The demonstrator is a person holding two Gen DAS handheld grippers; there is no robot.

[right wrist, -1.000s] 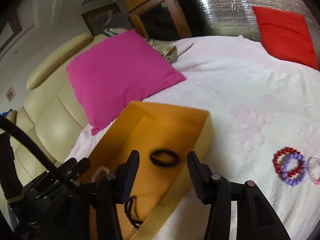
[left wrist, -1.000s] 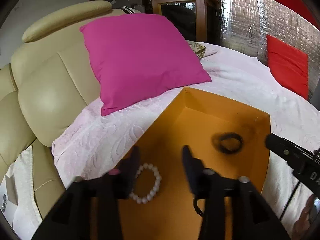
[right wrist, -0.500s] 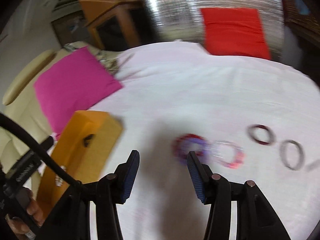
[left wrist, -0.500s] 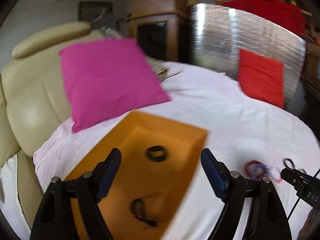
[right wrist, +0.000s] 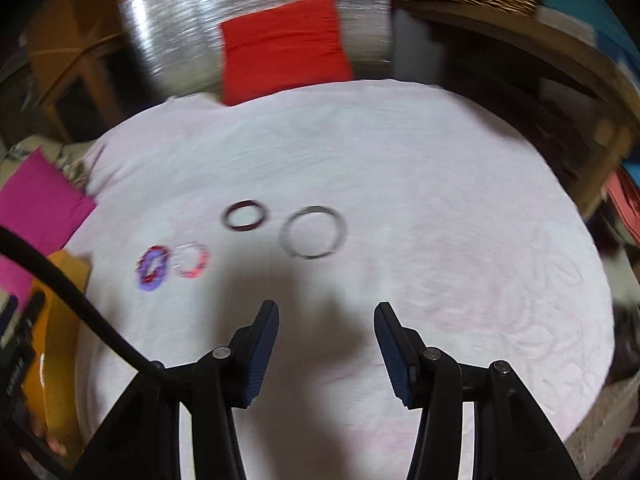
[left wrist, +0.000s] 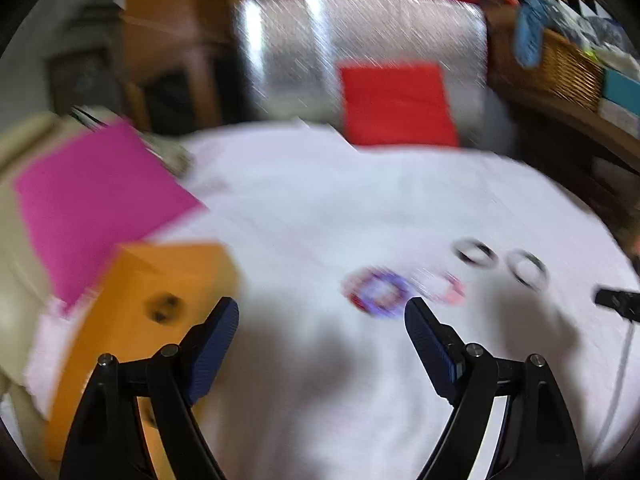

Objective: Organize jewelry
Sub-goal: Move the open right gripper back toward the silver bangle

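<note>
Both views are motion-blurred. An orange box [left wrist: 120,320] sits at the left on the white bedspread, with a dark ring [left wrist: 162,307] inside; it also shows at the left edge of the right wrist view [right wrist: 60,320]. On the cloth lie a red and purple bead bracelet pair [right wrist: 152,268], a pink bead bracelet [right wrist: 194,260], a dark bangle [right wrist: 245,216] and a silver bangle [right wrist: 313,232]. My left gripper [left wrist: 320,336] is open and empty, its right finger near the bead bracelets [left wrist: 378,292]. My right gripper [right wrist: 326,340] is open and empty, short of the silver bangle.
A magenta pillow [left wrist: 92,204] lies at the left behind the box. A red cushion [right wrist: 282,48] leans on a silver foil panel [right wrist: 180,40] at the back. Wicker baskets [left wrist: 560,68] stand on a shelf at the right. The bed edge curves away on the right.
Both grippers have swung right, away from the orange box and toward the jewelry on the cloth. The left gripper has opened wider. Both stay empty.
</note>
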